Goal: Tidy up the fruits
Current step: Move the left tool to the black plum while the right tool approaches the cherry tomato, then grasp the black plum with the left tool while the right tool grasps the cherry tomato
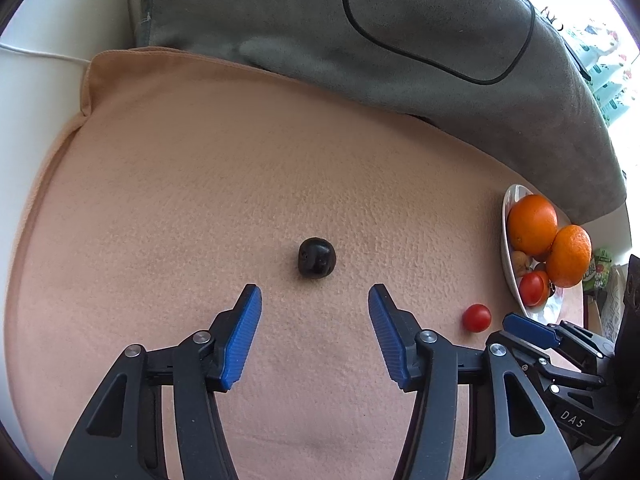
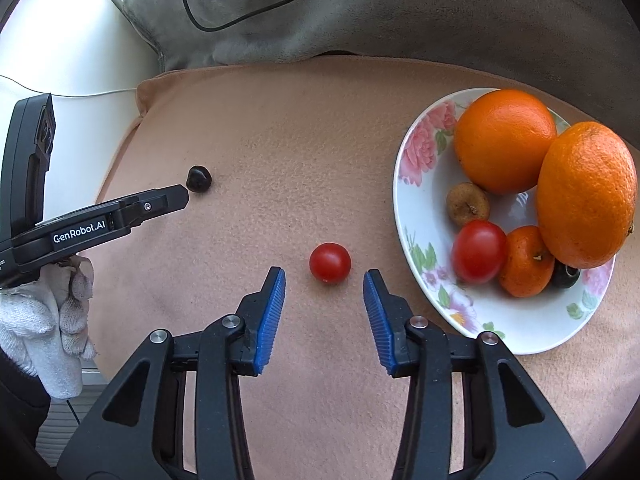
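A small dark fruit (image 1: 316, 258) lies on the peach blanket just ahead of my open, empty left gripper (image 1: 315, 294); it also shows in the right wrist view (image 2: 199, 179). A red cherry tomato (image 2: 330, 263) lies just ahead of my open, empty right gripper (image 2: 324, 277), slightly beyond the fingertips; it also shows in the left wrist view (image 1: 477, 317). A floral plate (image 2: 416, 184) at the right holds two oranges (image 2: 505, 140), a tangerine (image 2: 526, 261), a tomato (image 2: 479, 251), a brown fruit (image 2: 467, 204) and a dark fruit (image 2: 566, 275).
The peach blanket (image 2: 280, 152) covers the work surface. A grey cushion (image 1: 360, 20) with a black cable (image 1: 440, 64) lies at the back. White furniture (image 2: 72, 40) stands at the left. A gloved hand (image 2: 44, 320) holds the left gripper.
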`<state>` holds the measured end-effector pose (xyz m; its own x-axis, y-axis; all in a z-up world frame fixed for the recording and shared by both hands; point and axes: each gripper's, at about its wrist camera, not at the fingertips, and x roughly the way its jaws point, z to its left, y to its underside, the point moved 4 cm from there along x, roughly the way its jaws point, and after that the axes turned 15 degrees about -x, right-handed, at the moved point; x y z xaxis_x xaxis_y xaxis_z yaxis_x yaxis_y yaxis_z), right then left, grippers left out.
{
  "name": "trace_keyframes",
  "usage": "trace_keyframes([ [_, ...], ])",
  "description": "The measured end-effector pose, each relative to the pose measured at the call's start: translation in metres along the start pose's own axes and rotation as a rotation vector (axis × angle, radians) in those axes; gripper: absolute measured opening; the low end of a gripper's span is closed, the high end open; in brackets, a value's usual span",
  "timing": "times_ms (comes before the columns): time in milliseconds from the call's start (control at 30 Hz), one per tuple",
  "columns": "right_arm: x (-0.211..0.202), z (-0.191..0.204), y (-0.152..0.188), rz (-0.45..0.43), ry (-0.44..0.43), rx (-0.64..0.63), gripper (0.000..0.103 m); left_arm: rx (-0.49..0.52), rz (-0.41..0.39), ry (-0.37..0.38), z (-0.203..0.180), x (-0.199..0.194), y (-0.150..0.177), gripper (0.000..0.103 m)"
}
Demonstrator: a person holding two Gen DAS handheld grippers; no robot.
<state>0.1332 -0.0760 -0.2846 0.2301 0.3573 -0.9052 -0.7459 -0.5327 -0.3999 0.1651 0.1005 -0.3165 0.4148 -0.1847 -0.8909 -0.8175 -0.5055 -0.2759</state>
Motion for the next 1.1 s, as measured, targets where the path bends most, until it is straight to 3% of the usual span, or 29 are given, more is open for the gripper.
trace_keyframes([
  [433, 0.019, 0.000, -0.006, 0.031, 0.012, 0.009, 0.038, 0.019, 0.013, 0.011, -0.007, 0.017, -0.016, 0.051],
  [867, 0.024, -0.007, -0.005, 0.062, 0.028, -0.005, 0.027, 0.048, 0.031, -0.008, -0.020, 0.036, -0.021, 0.036],
  [1100, 0.024, -0.008, -0.006, 0.059, 0.023, -0.003, 0.026, 0.058, 0.024, -0.019, -0.023, 0.036, -0.022, 0.024],
])
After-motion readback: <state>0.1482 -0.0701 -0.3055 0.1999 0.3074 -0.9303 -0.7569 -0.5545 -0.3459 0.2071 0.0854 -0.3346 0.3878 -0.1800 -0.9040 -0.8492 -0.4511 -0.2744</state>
